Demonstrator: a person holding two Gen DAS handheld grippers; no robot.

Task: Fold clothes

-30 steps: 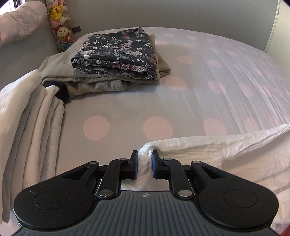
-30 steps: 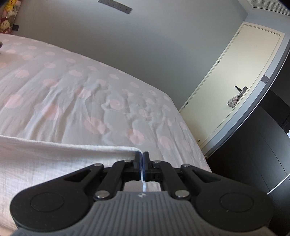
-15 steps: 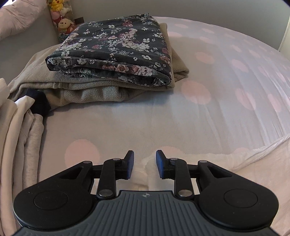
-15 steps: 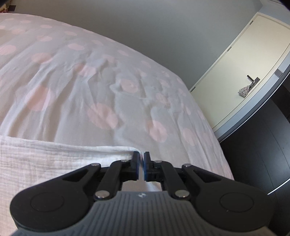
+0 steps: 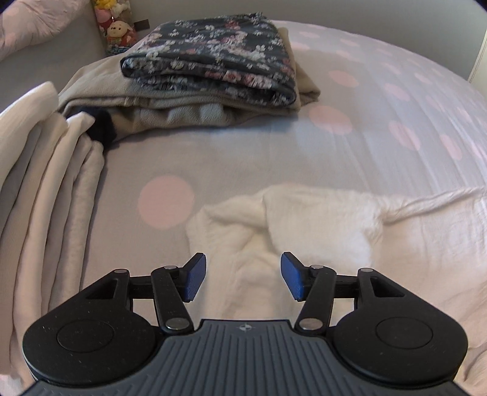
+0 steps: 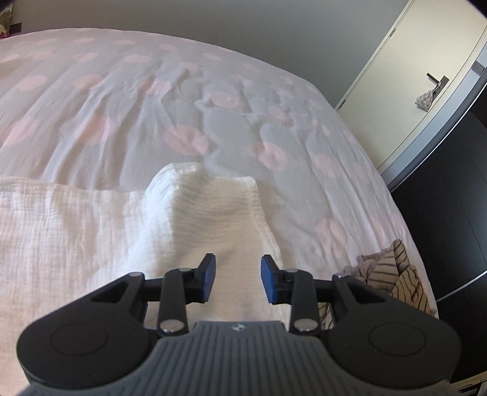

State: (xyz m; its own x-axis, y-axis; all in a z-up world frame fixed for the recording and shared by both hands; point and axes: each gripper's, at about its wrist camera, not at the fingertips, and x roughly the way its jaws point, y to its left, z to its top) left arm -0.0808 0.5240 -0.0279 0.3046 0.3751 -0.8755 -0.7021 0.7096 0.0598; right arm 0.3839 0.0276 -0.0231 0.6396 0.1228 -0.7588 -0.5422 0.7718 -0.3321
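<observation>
Left wrist view: left gripper (image 5: pixel 243 281) w/ jaws spread wide, nothing between them, over a rumpled corner of the white crinkled cloth (image 5: pixel 319 225) lying on the polka-dot bedsheet (image 5: pixel 237 152); cloth runs off frame at right, its edge soft w/ blur. Behind: folded floral garment (image 5: pixel 213 58) atop a beige one (image 5: pixel 152 106), pale folded fabric (image 5: pixel 45 189) at left cut by frame edge, plush toys (image 5: pixel 117 29) partly cropped at top. Right wrist view: right gripper (image 6: pixel 238 279) also spread, empty, above the cloth's (image 6: pixel 91 231) other corner, bunched into a ridge. Striped fabric (image 6: pixel 398 274) at bed edge half hidden behind gripper body. Door (image 6: pixel 426 76) beyond; small item on its handle, can't make out.
</observation>
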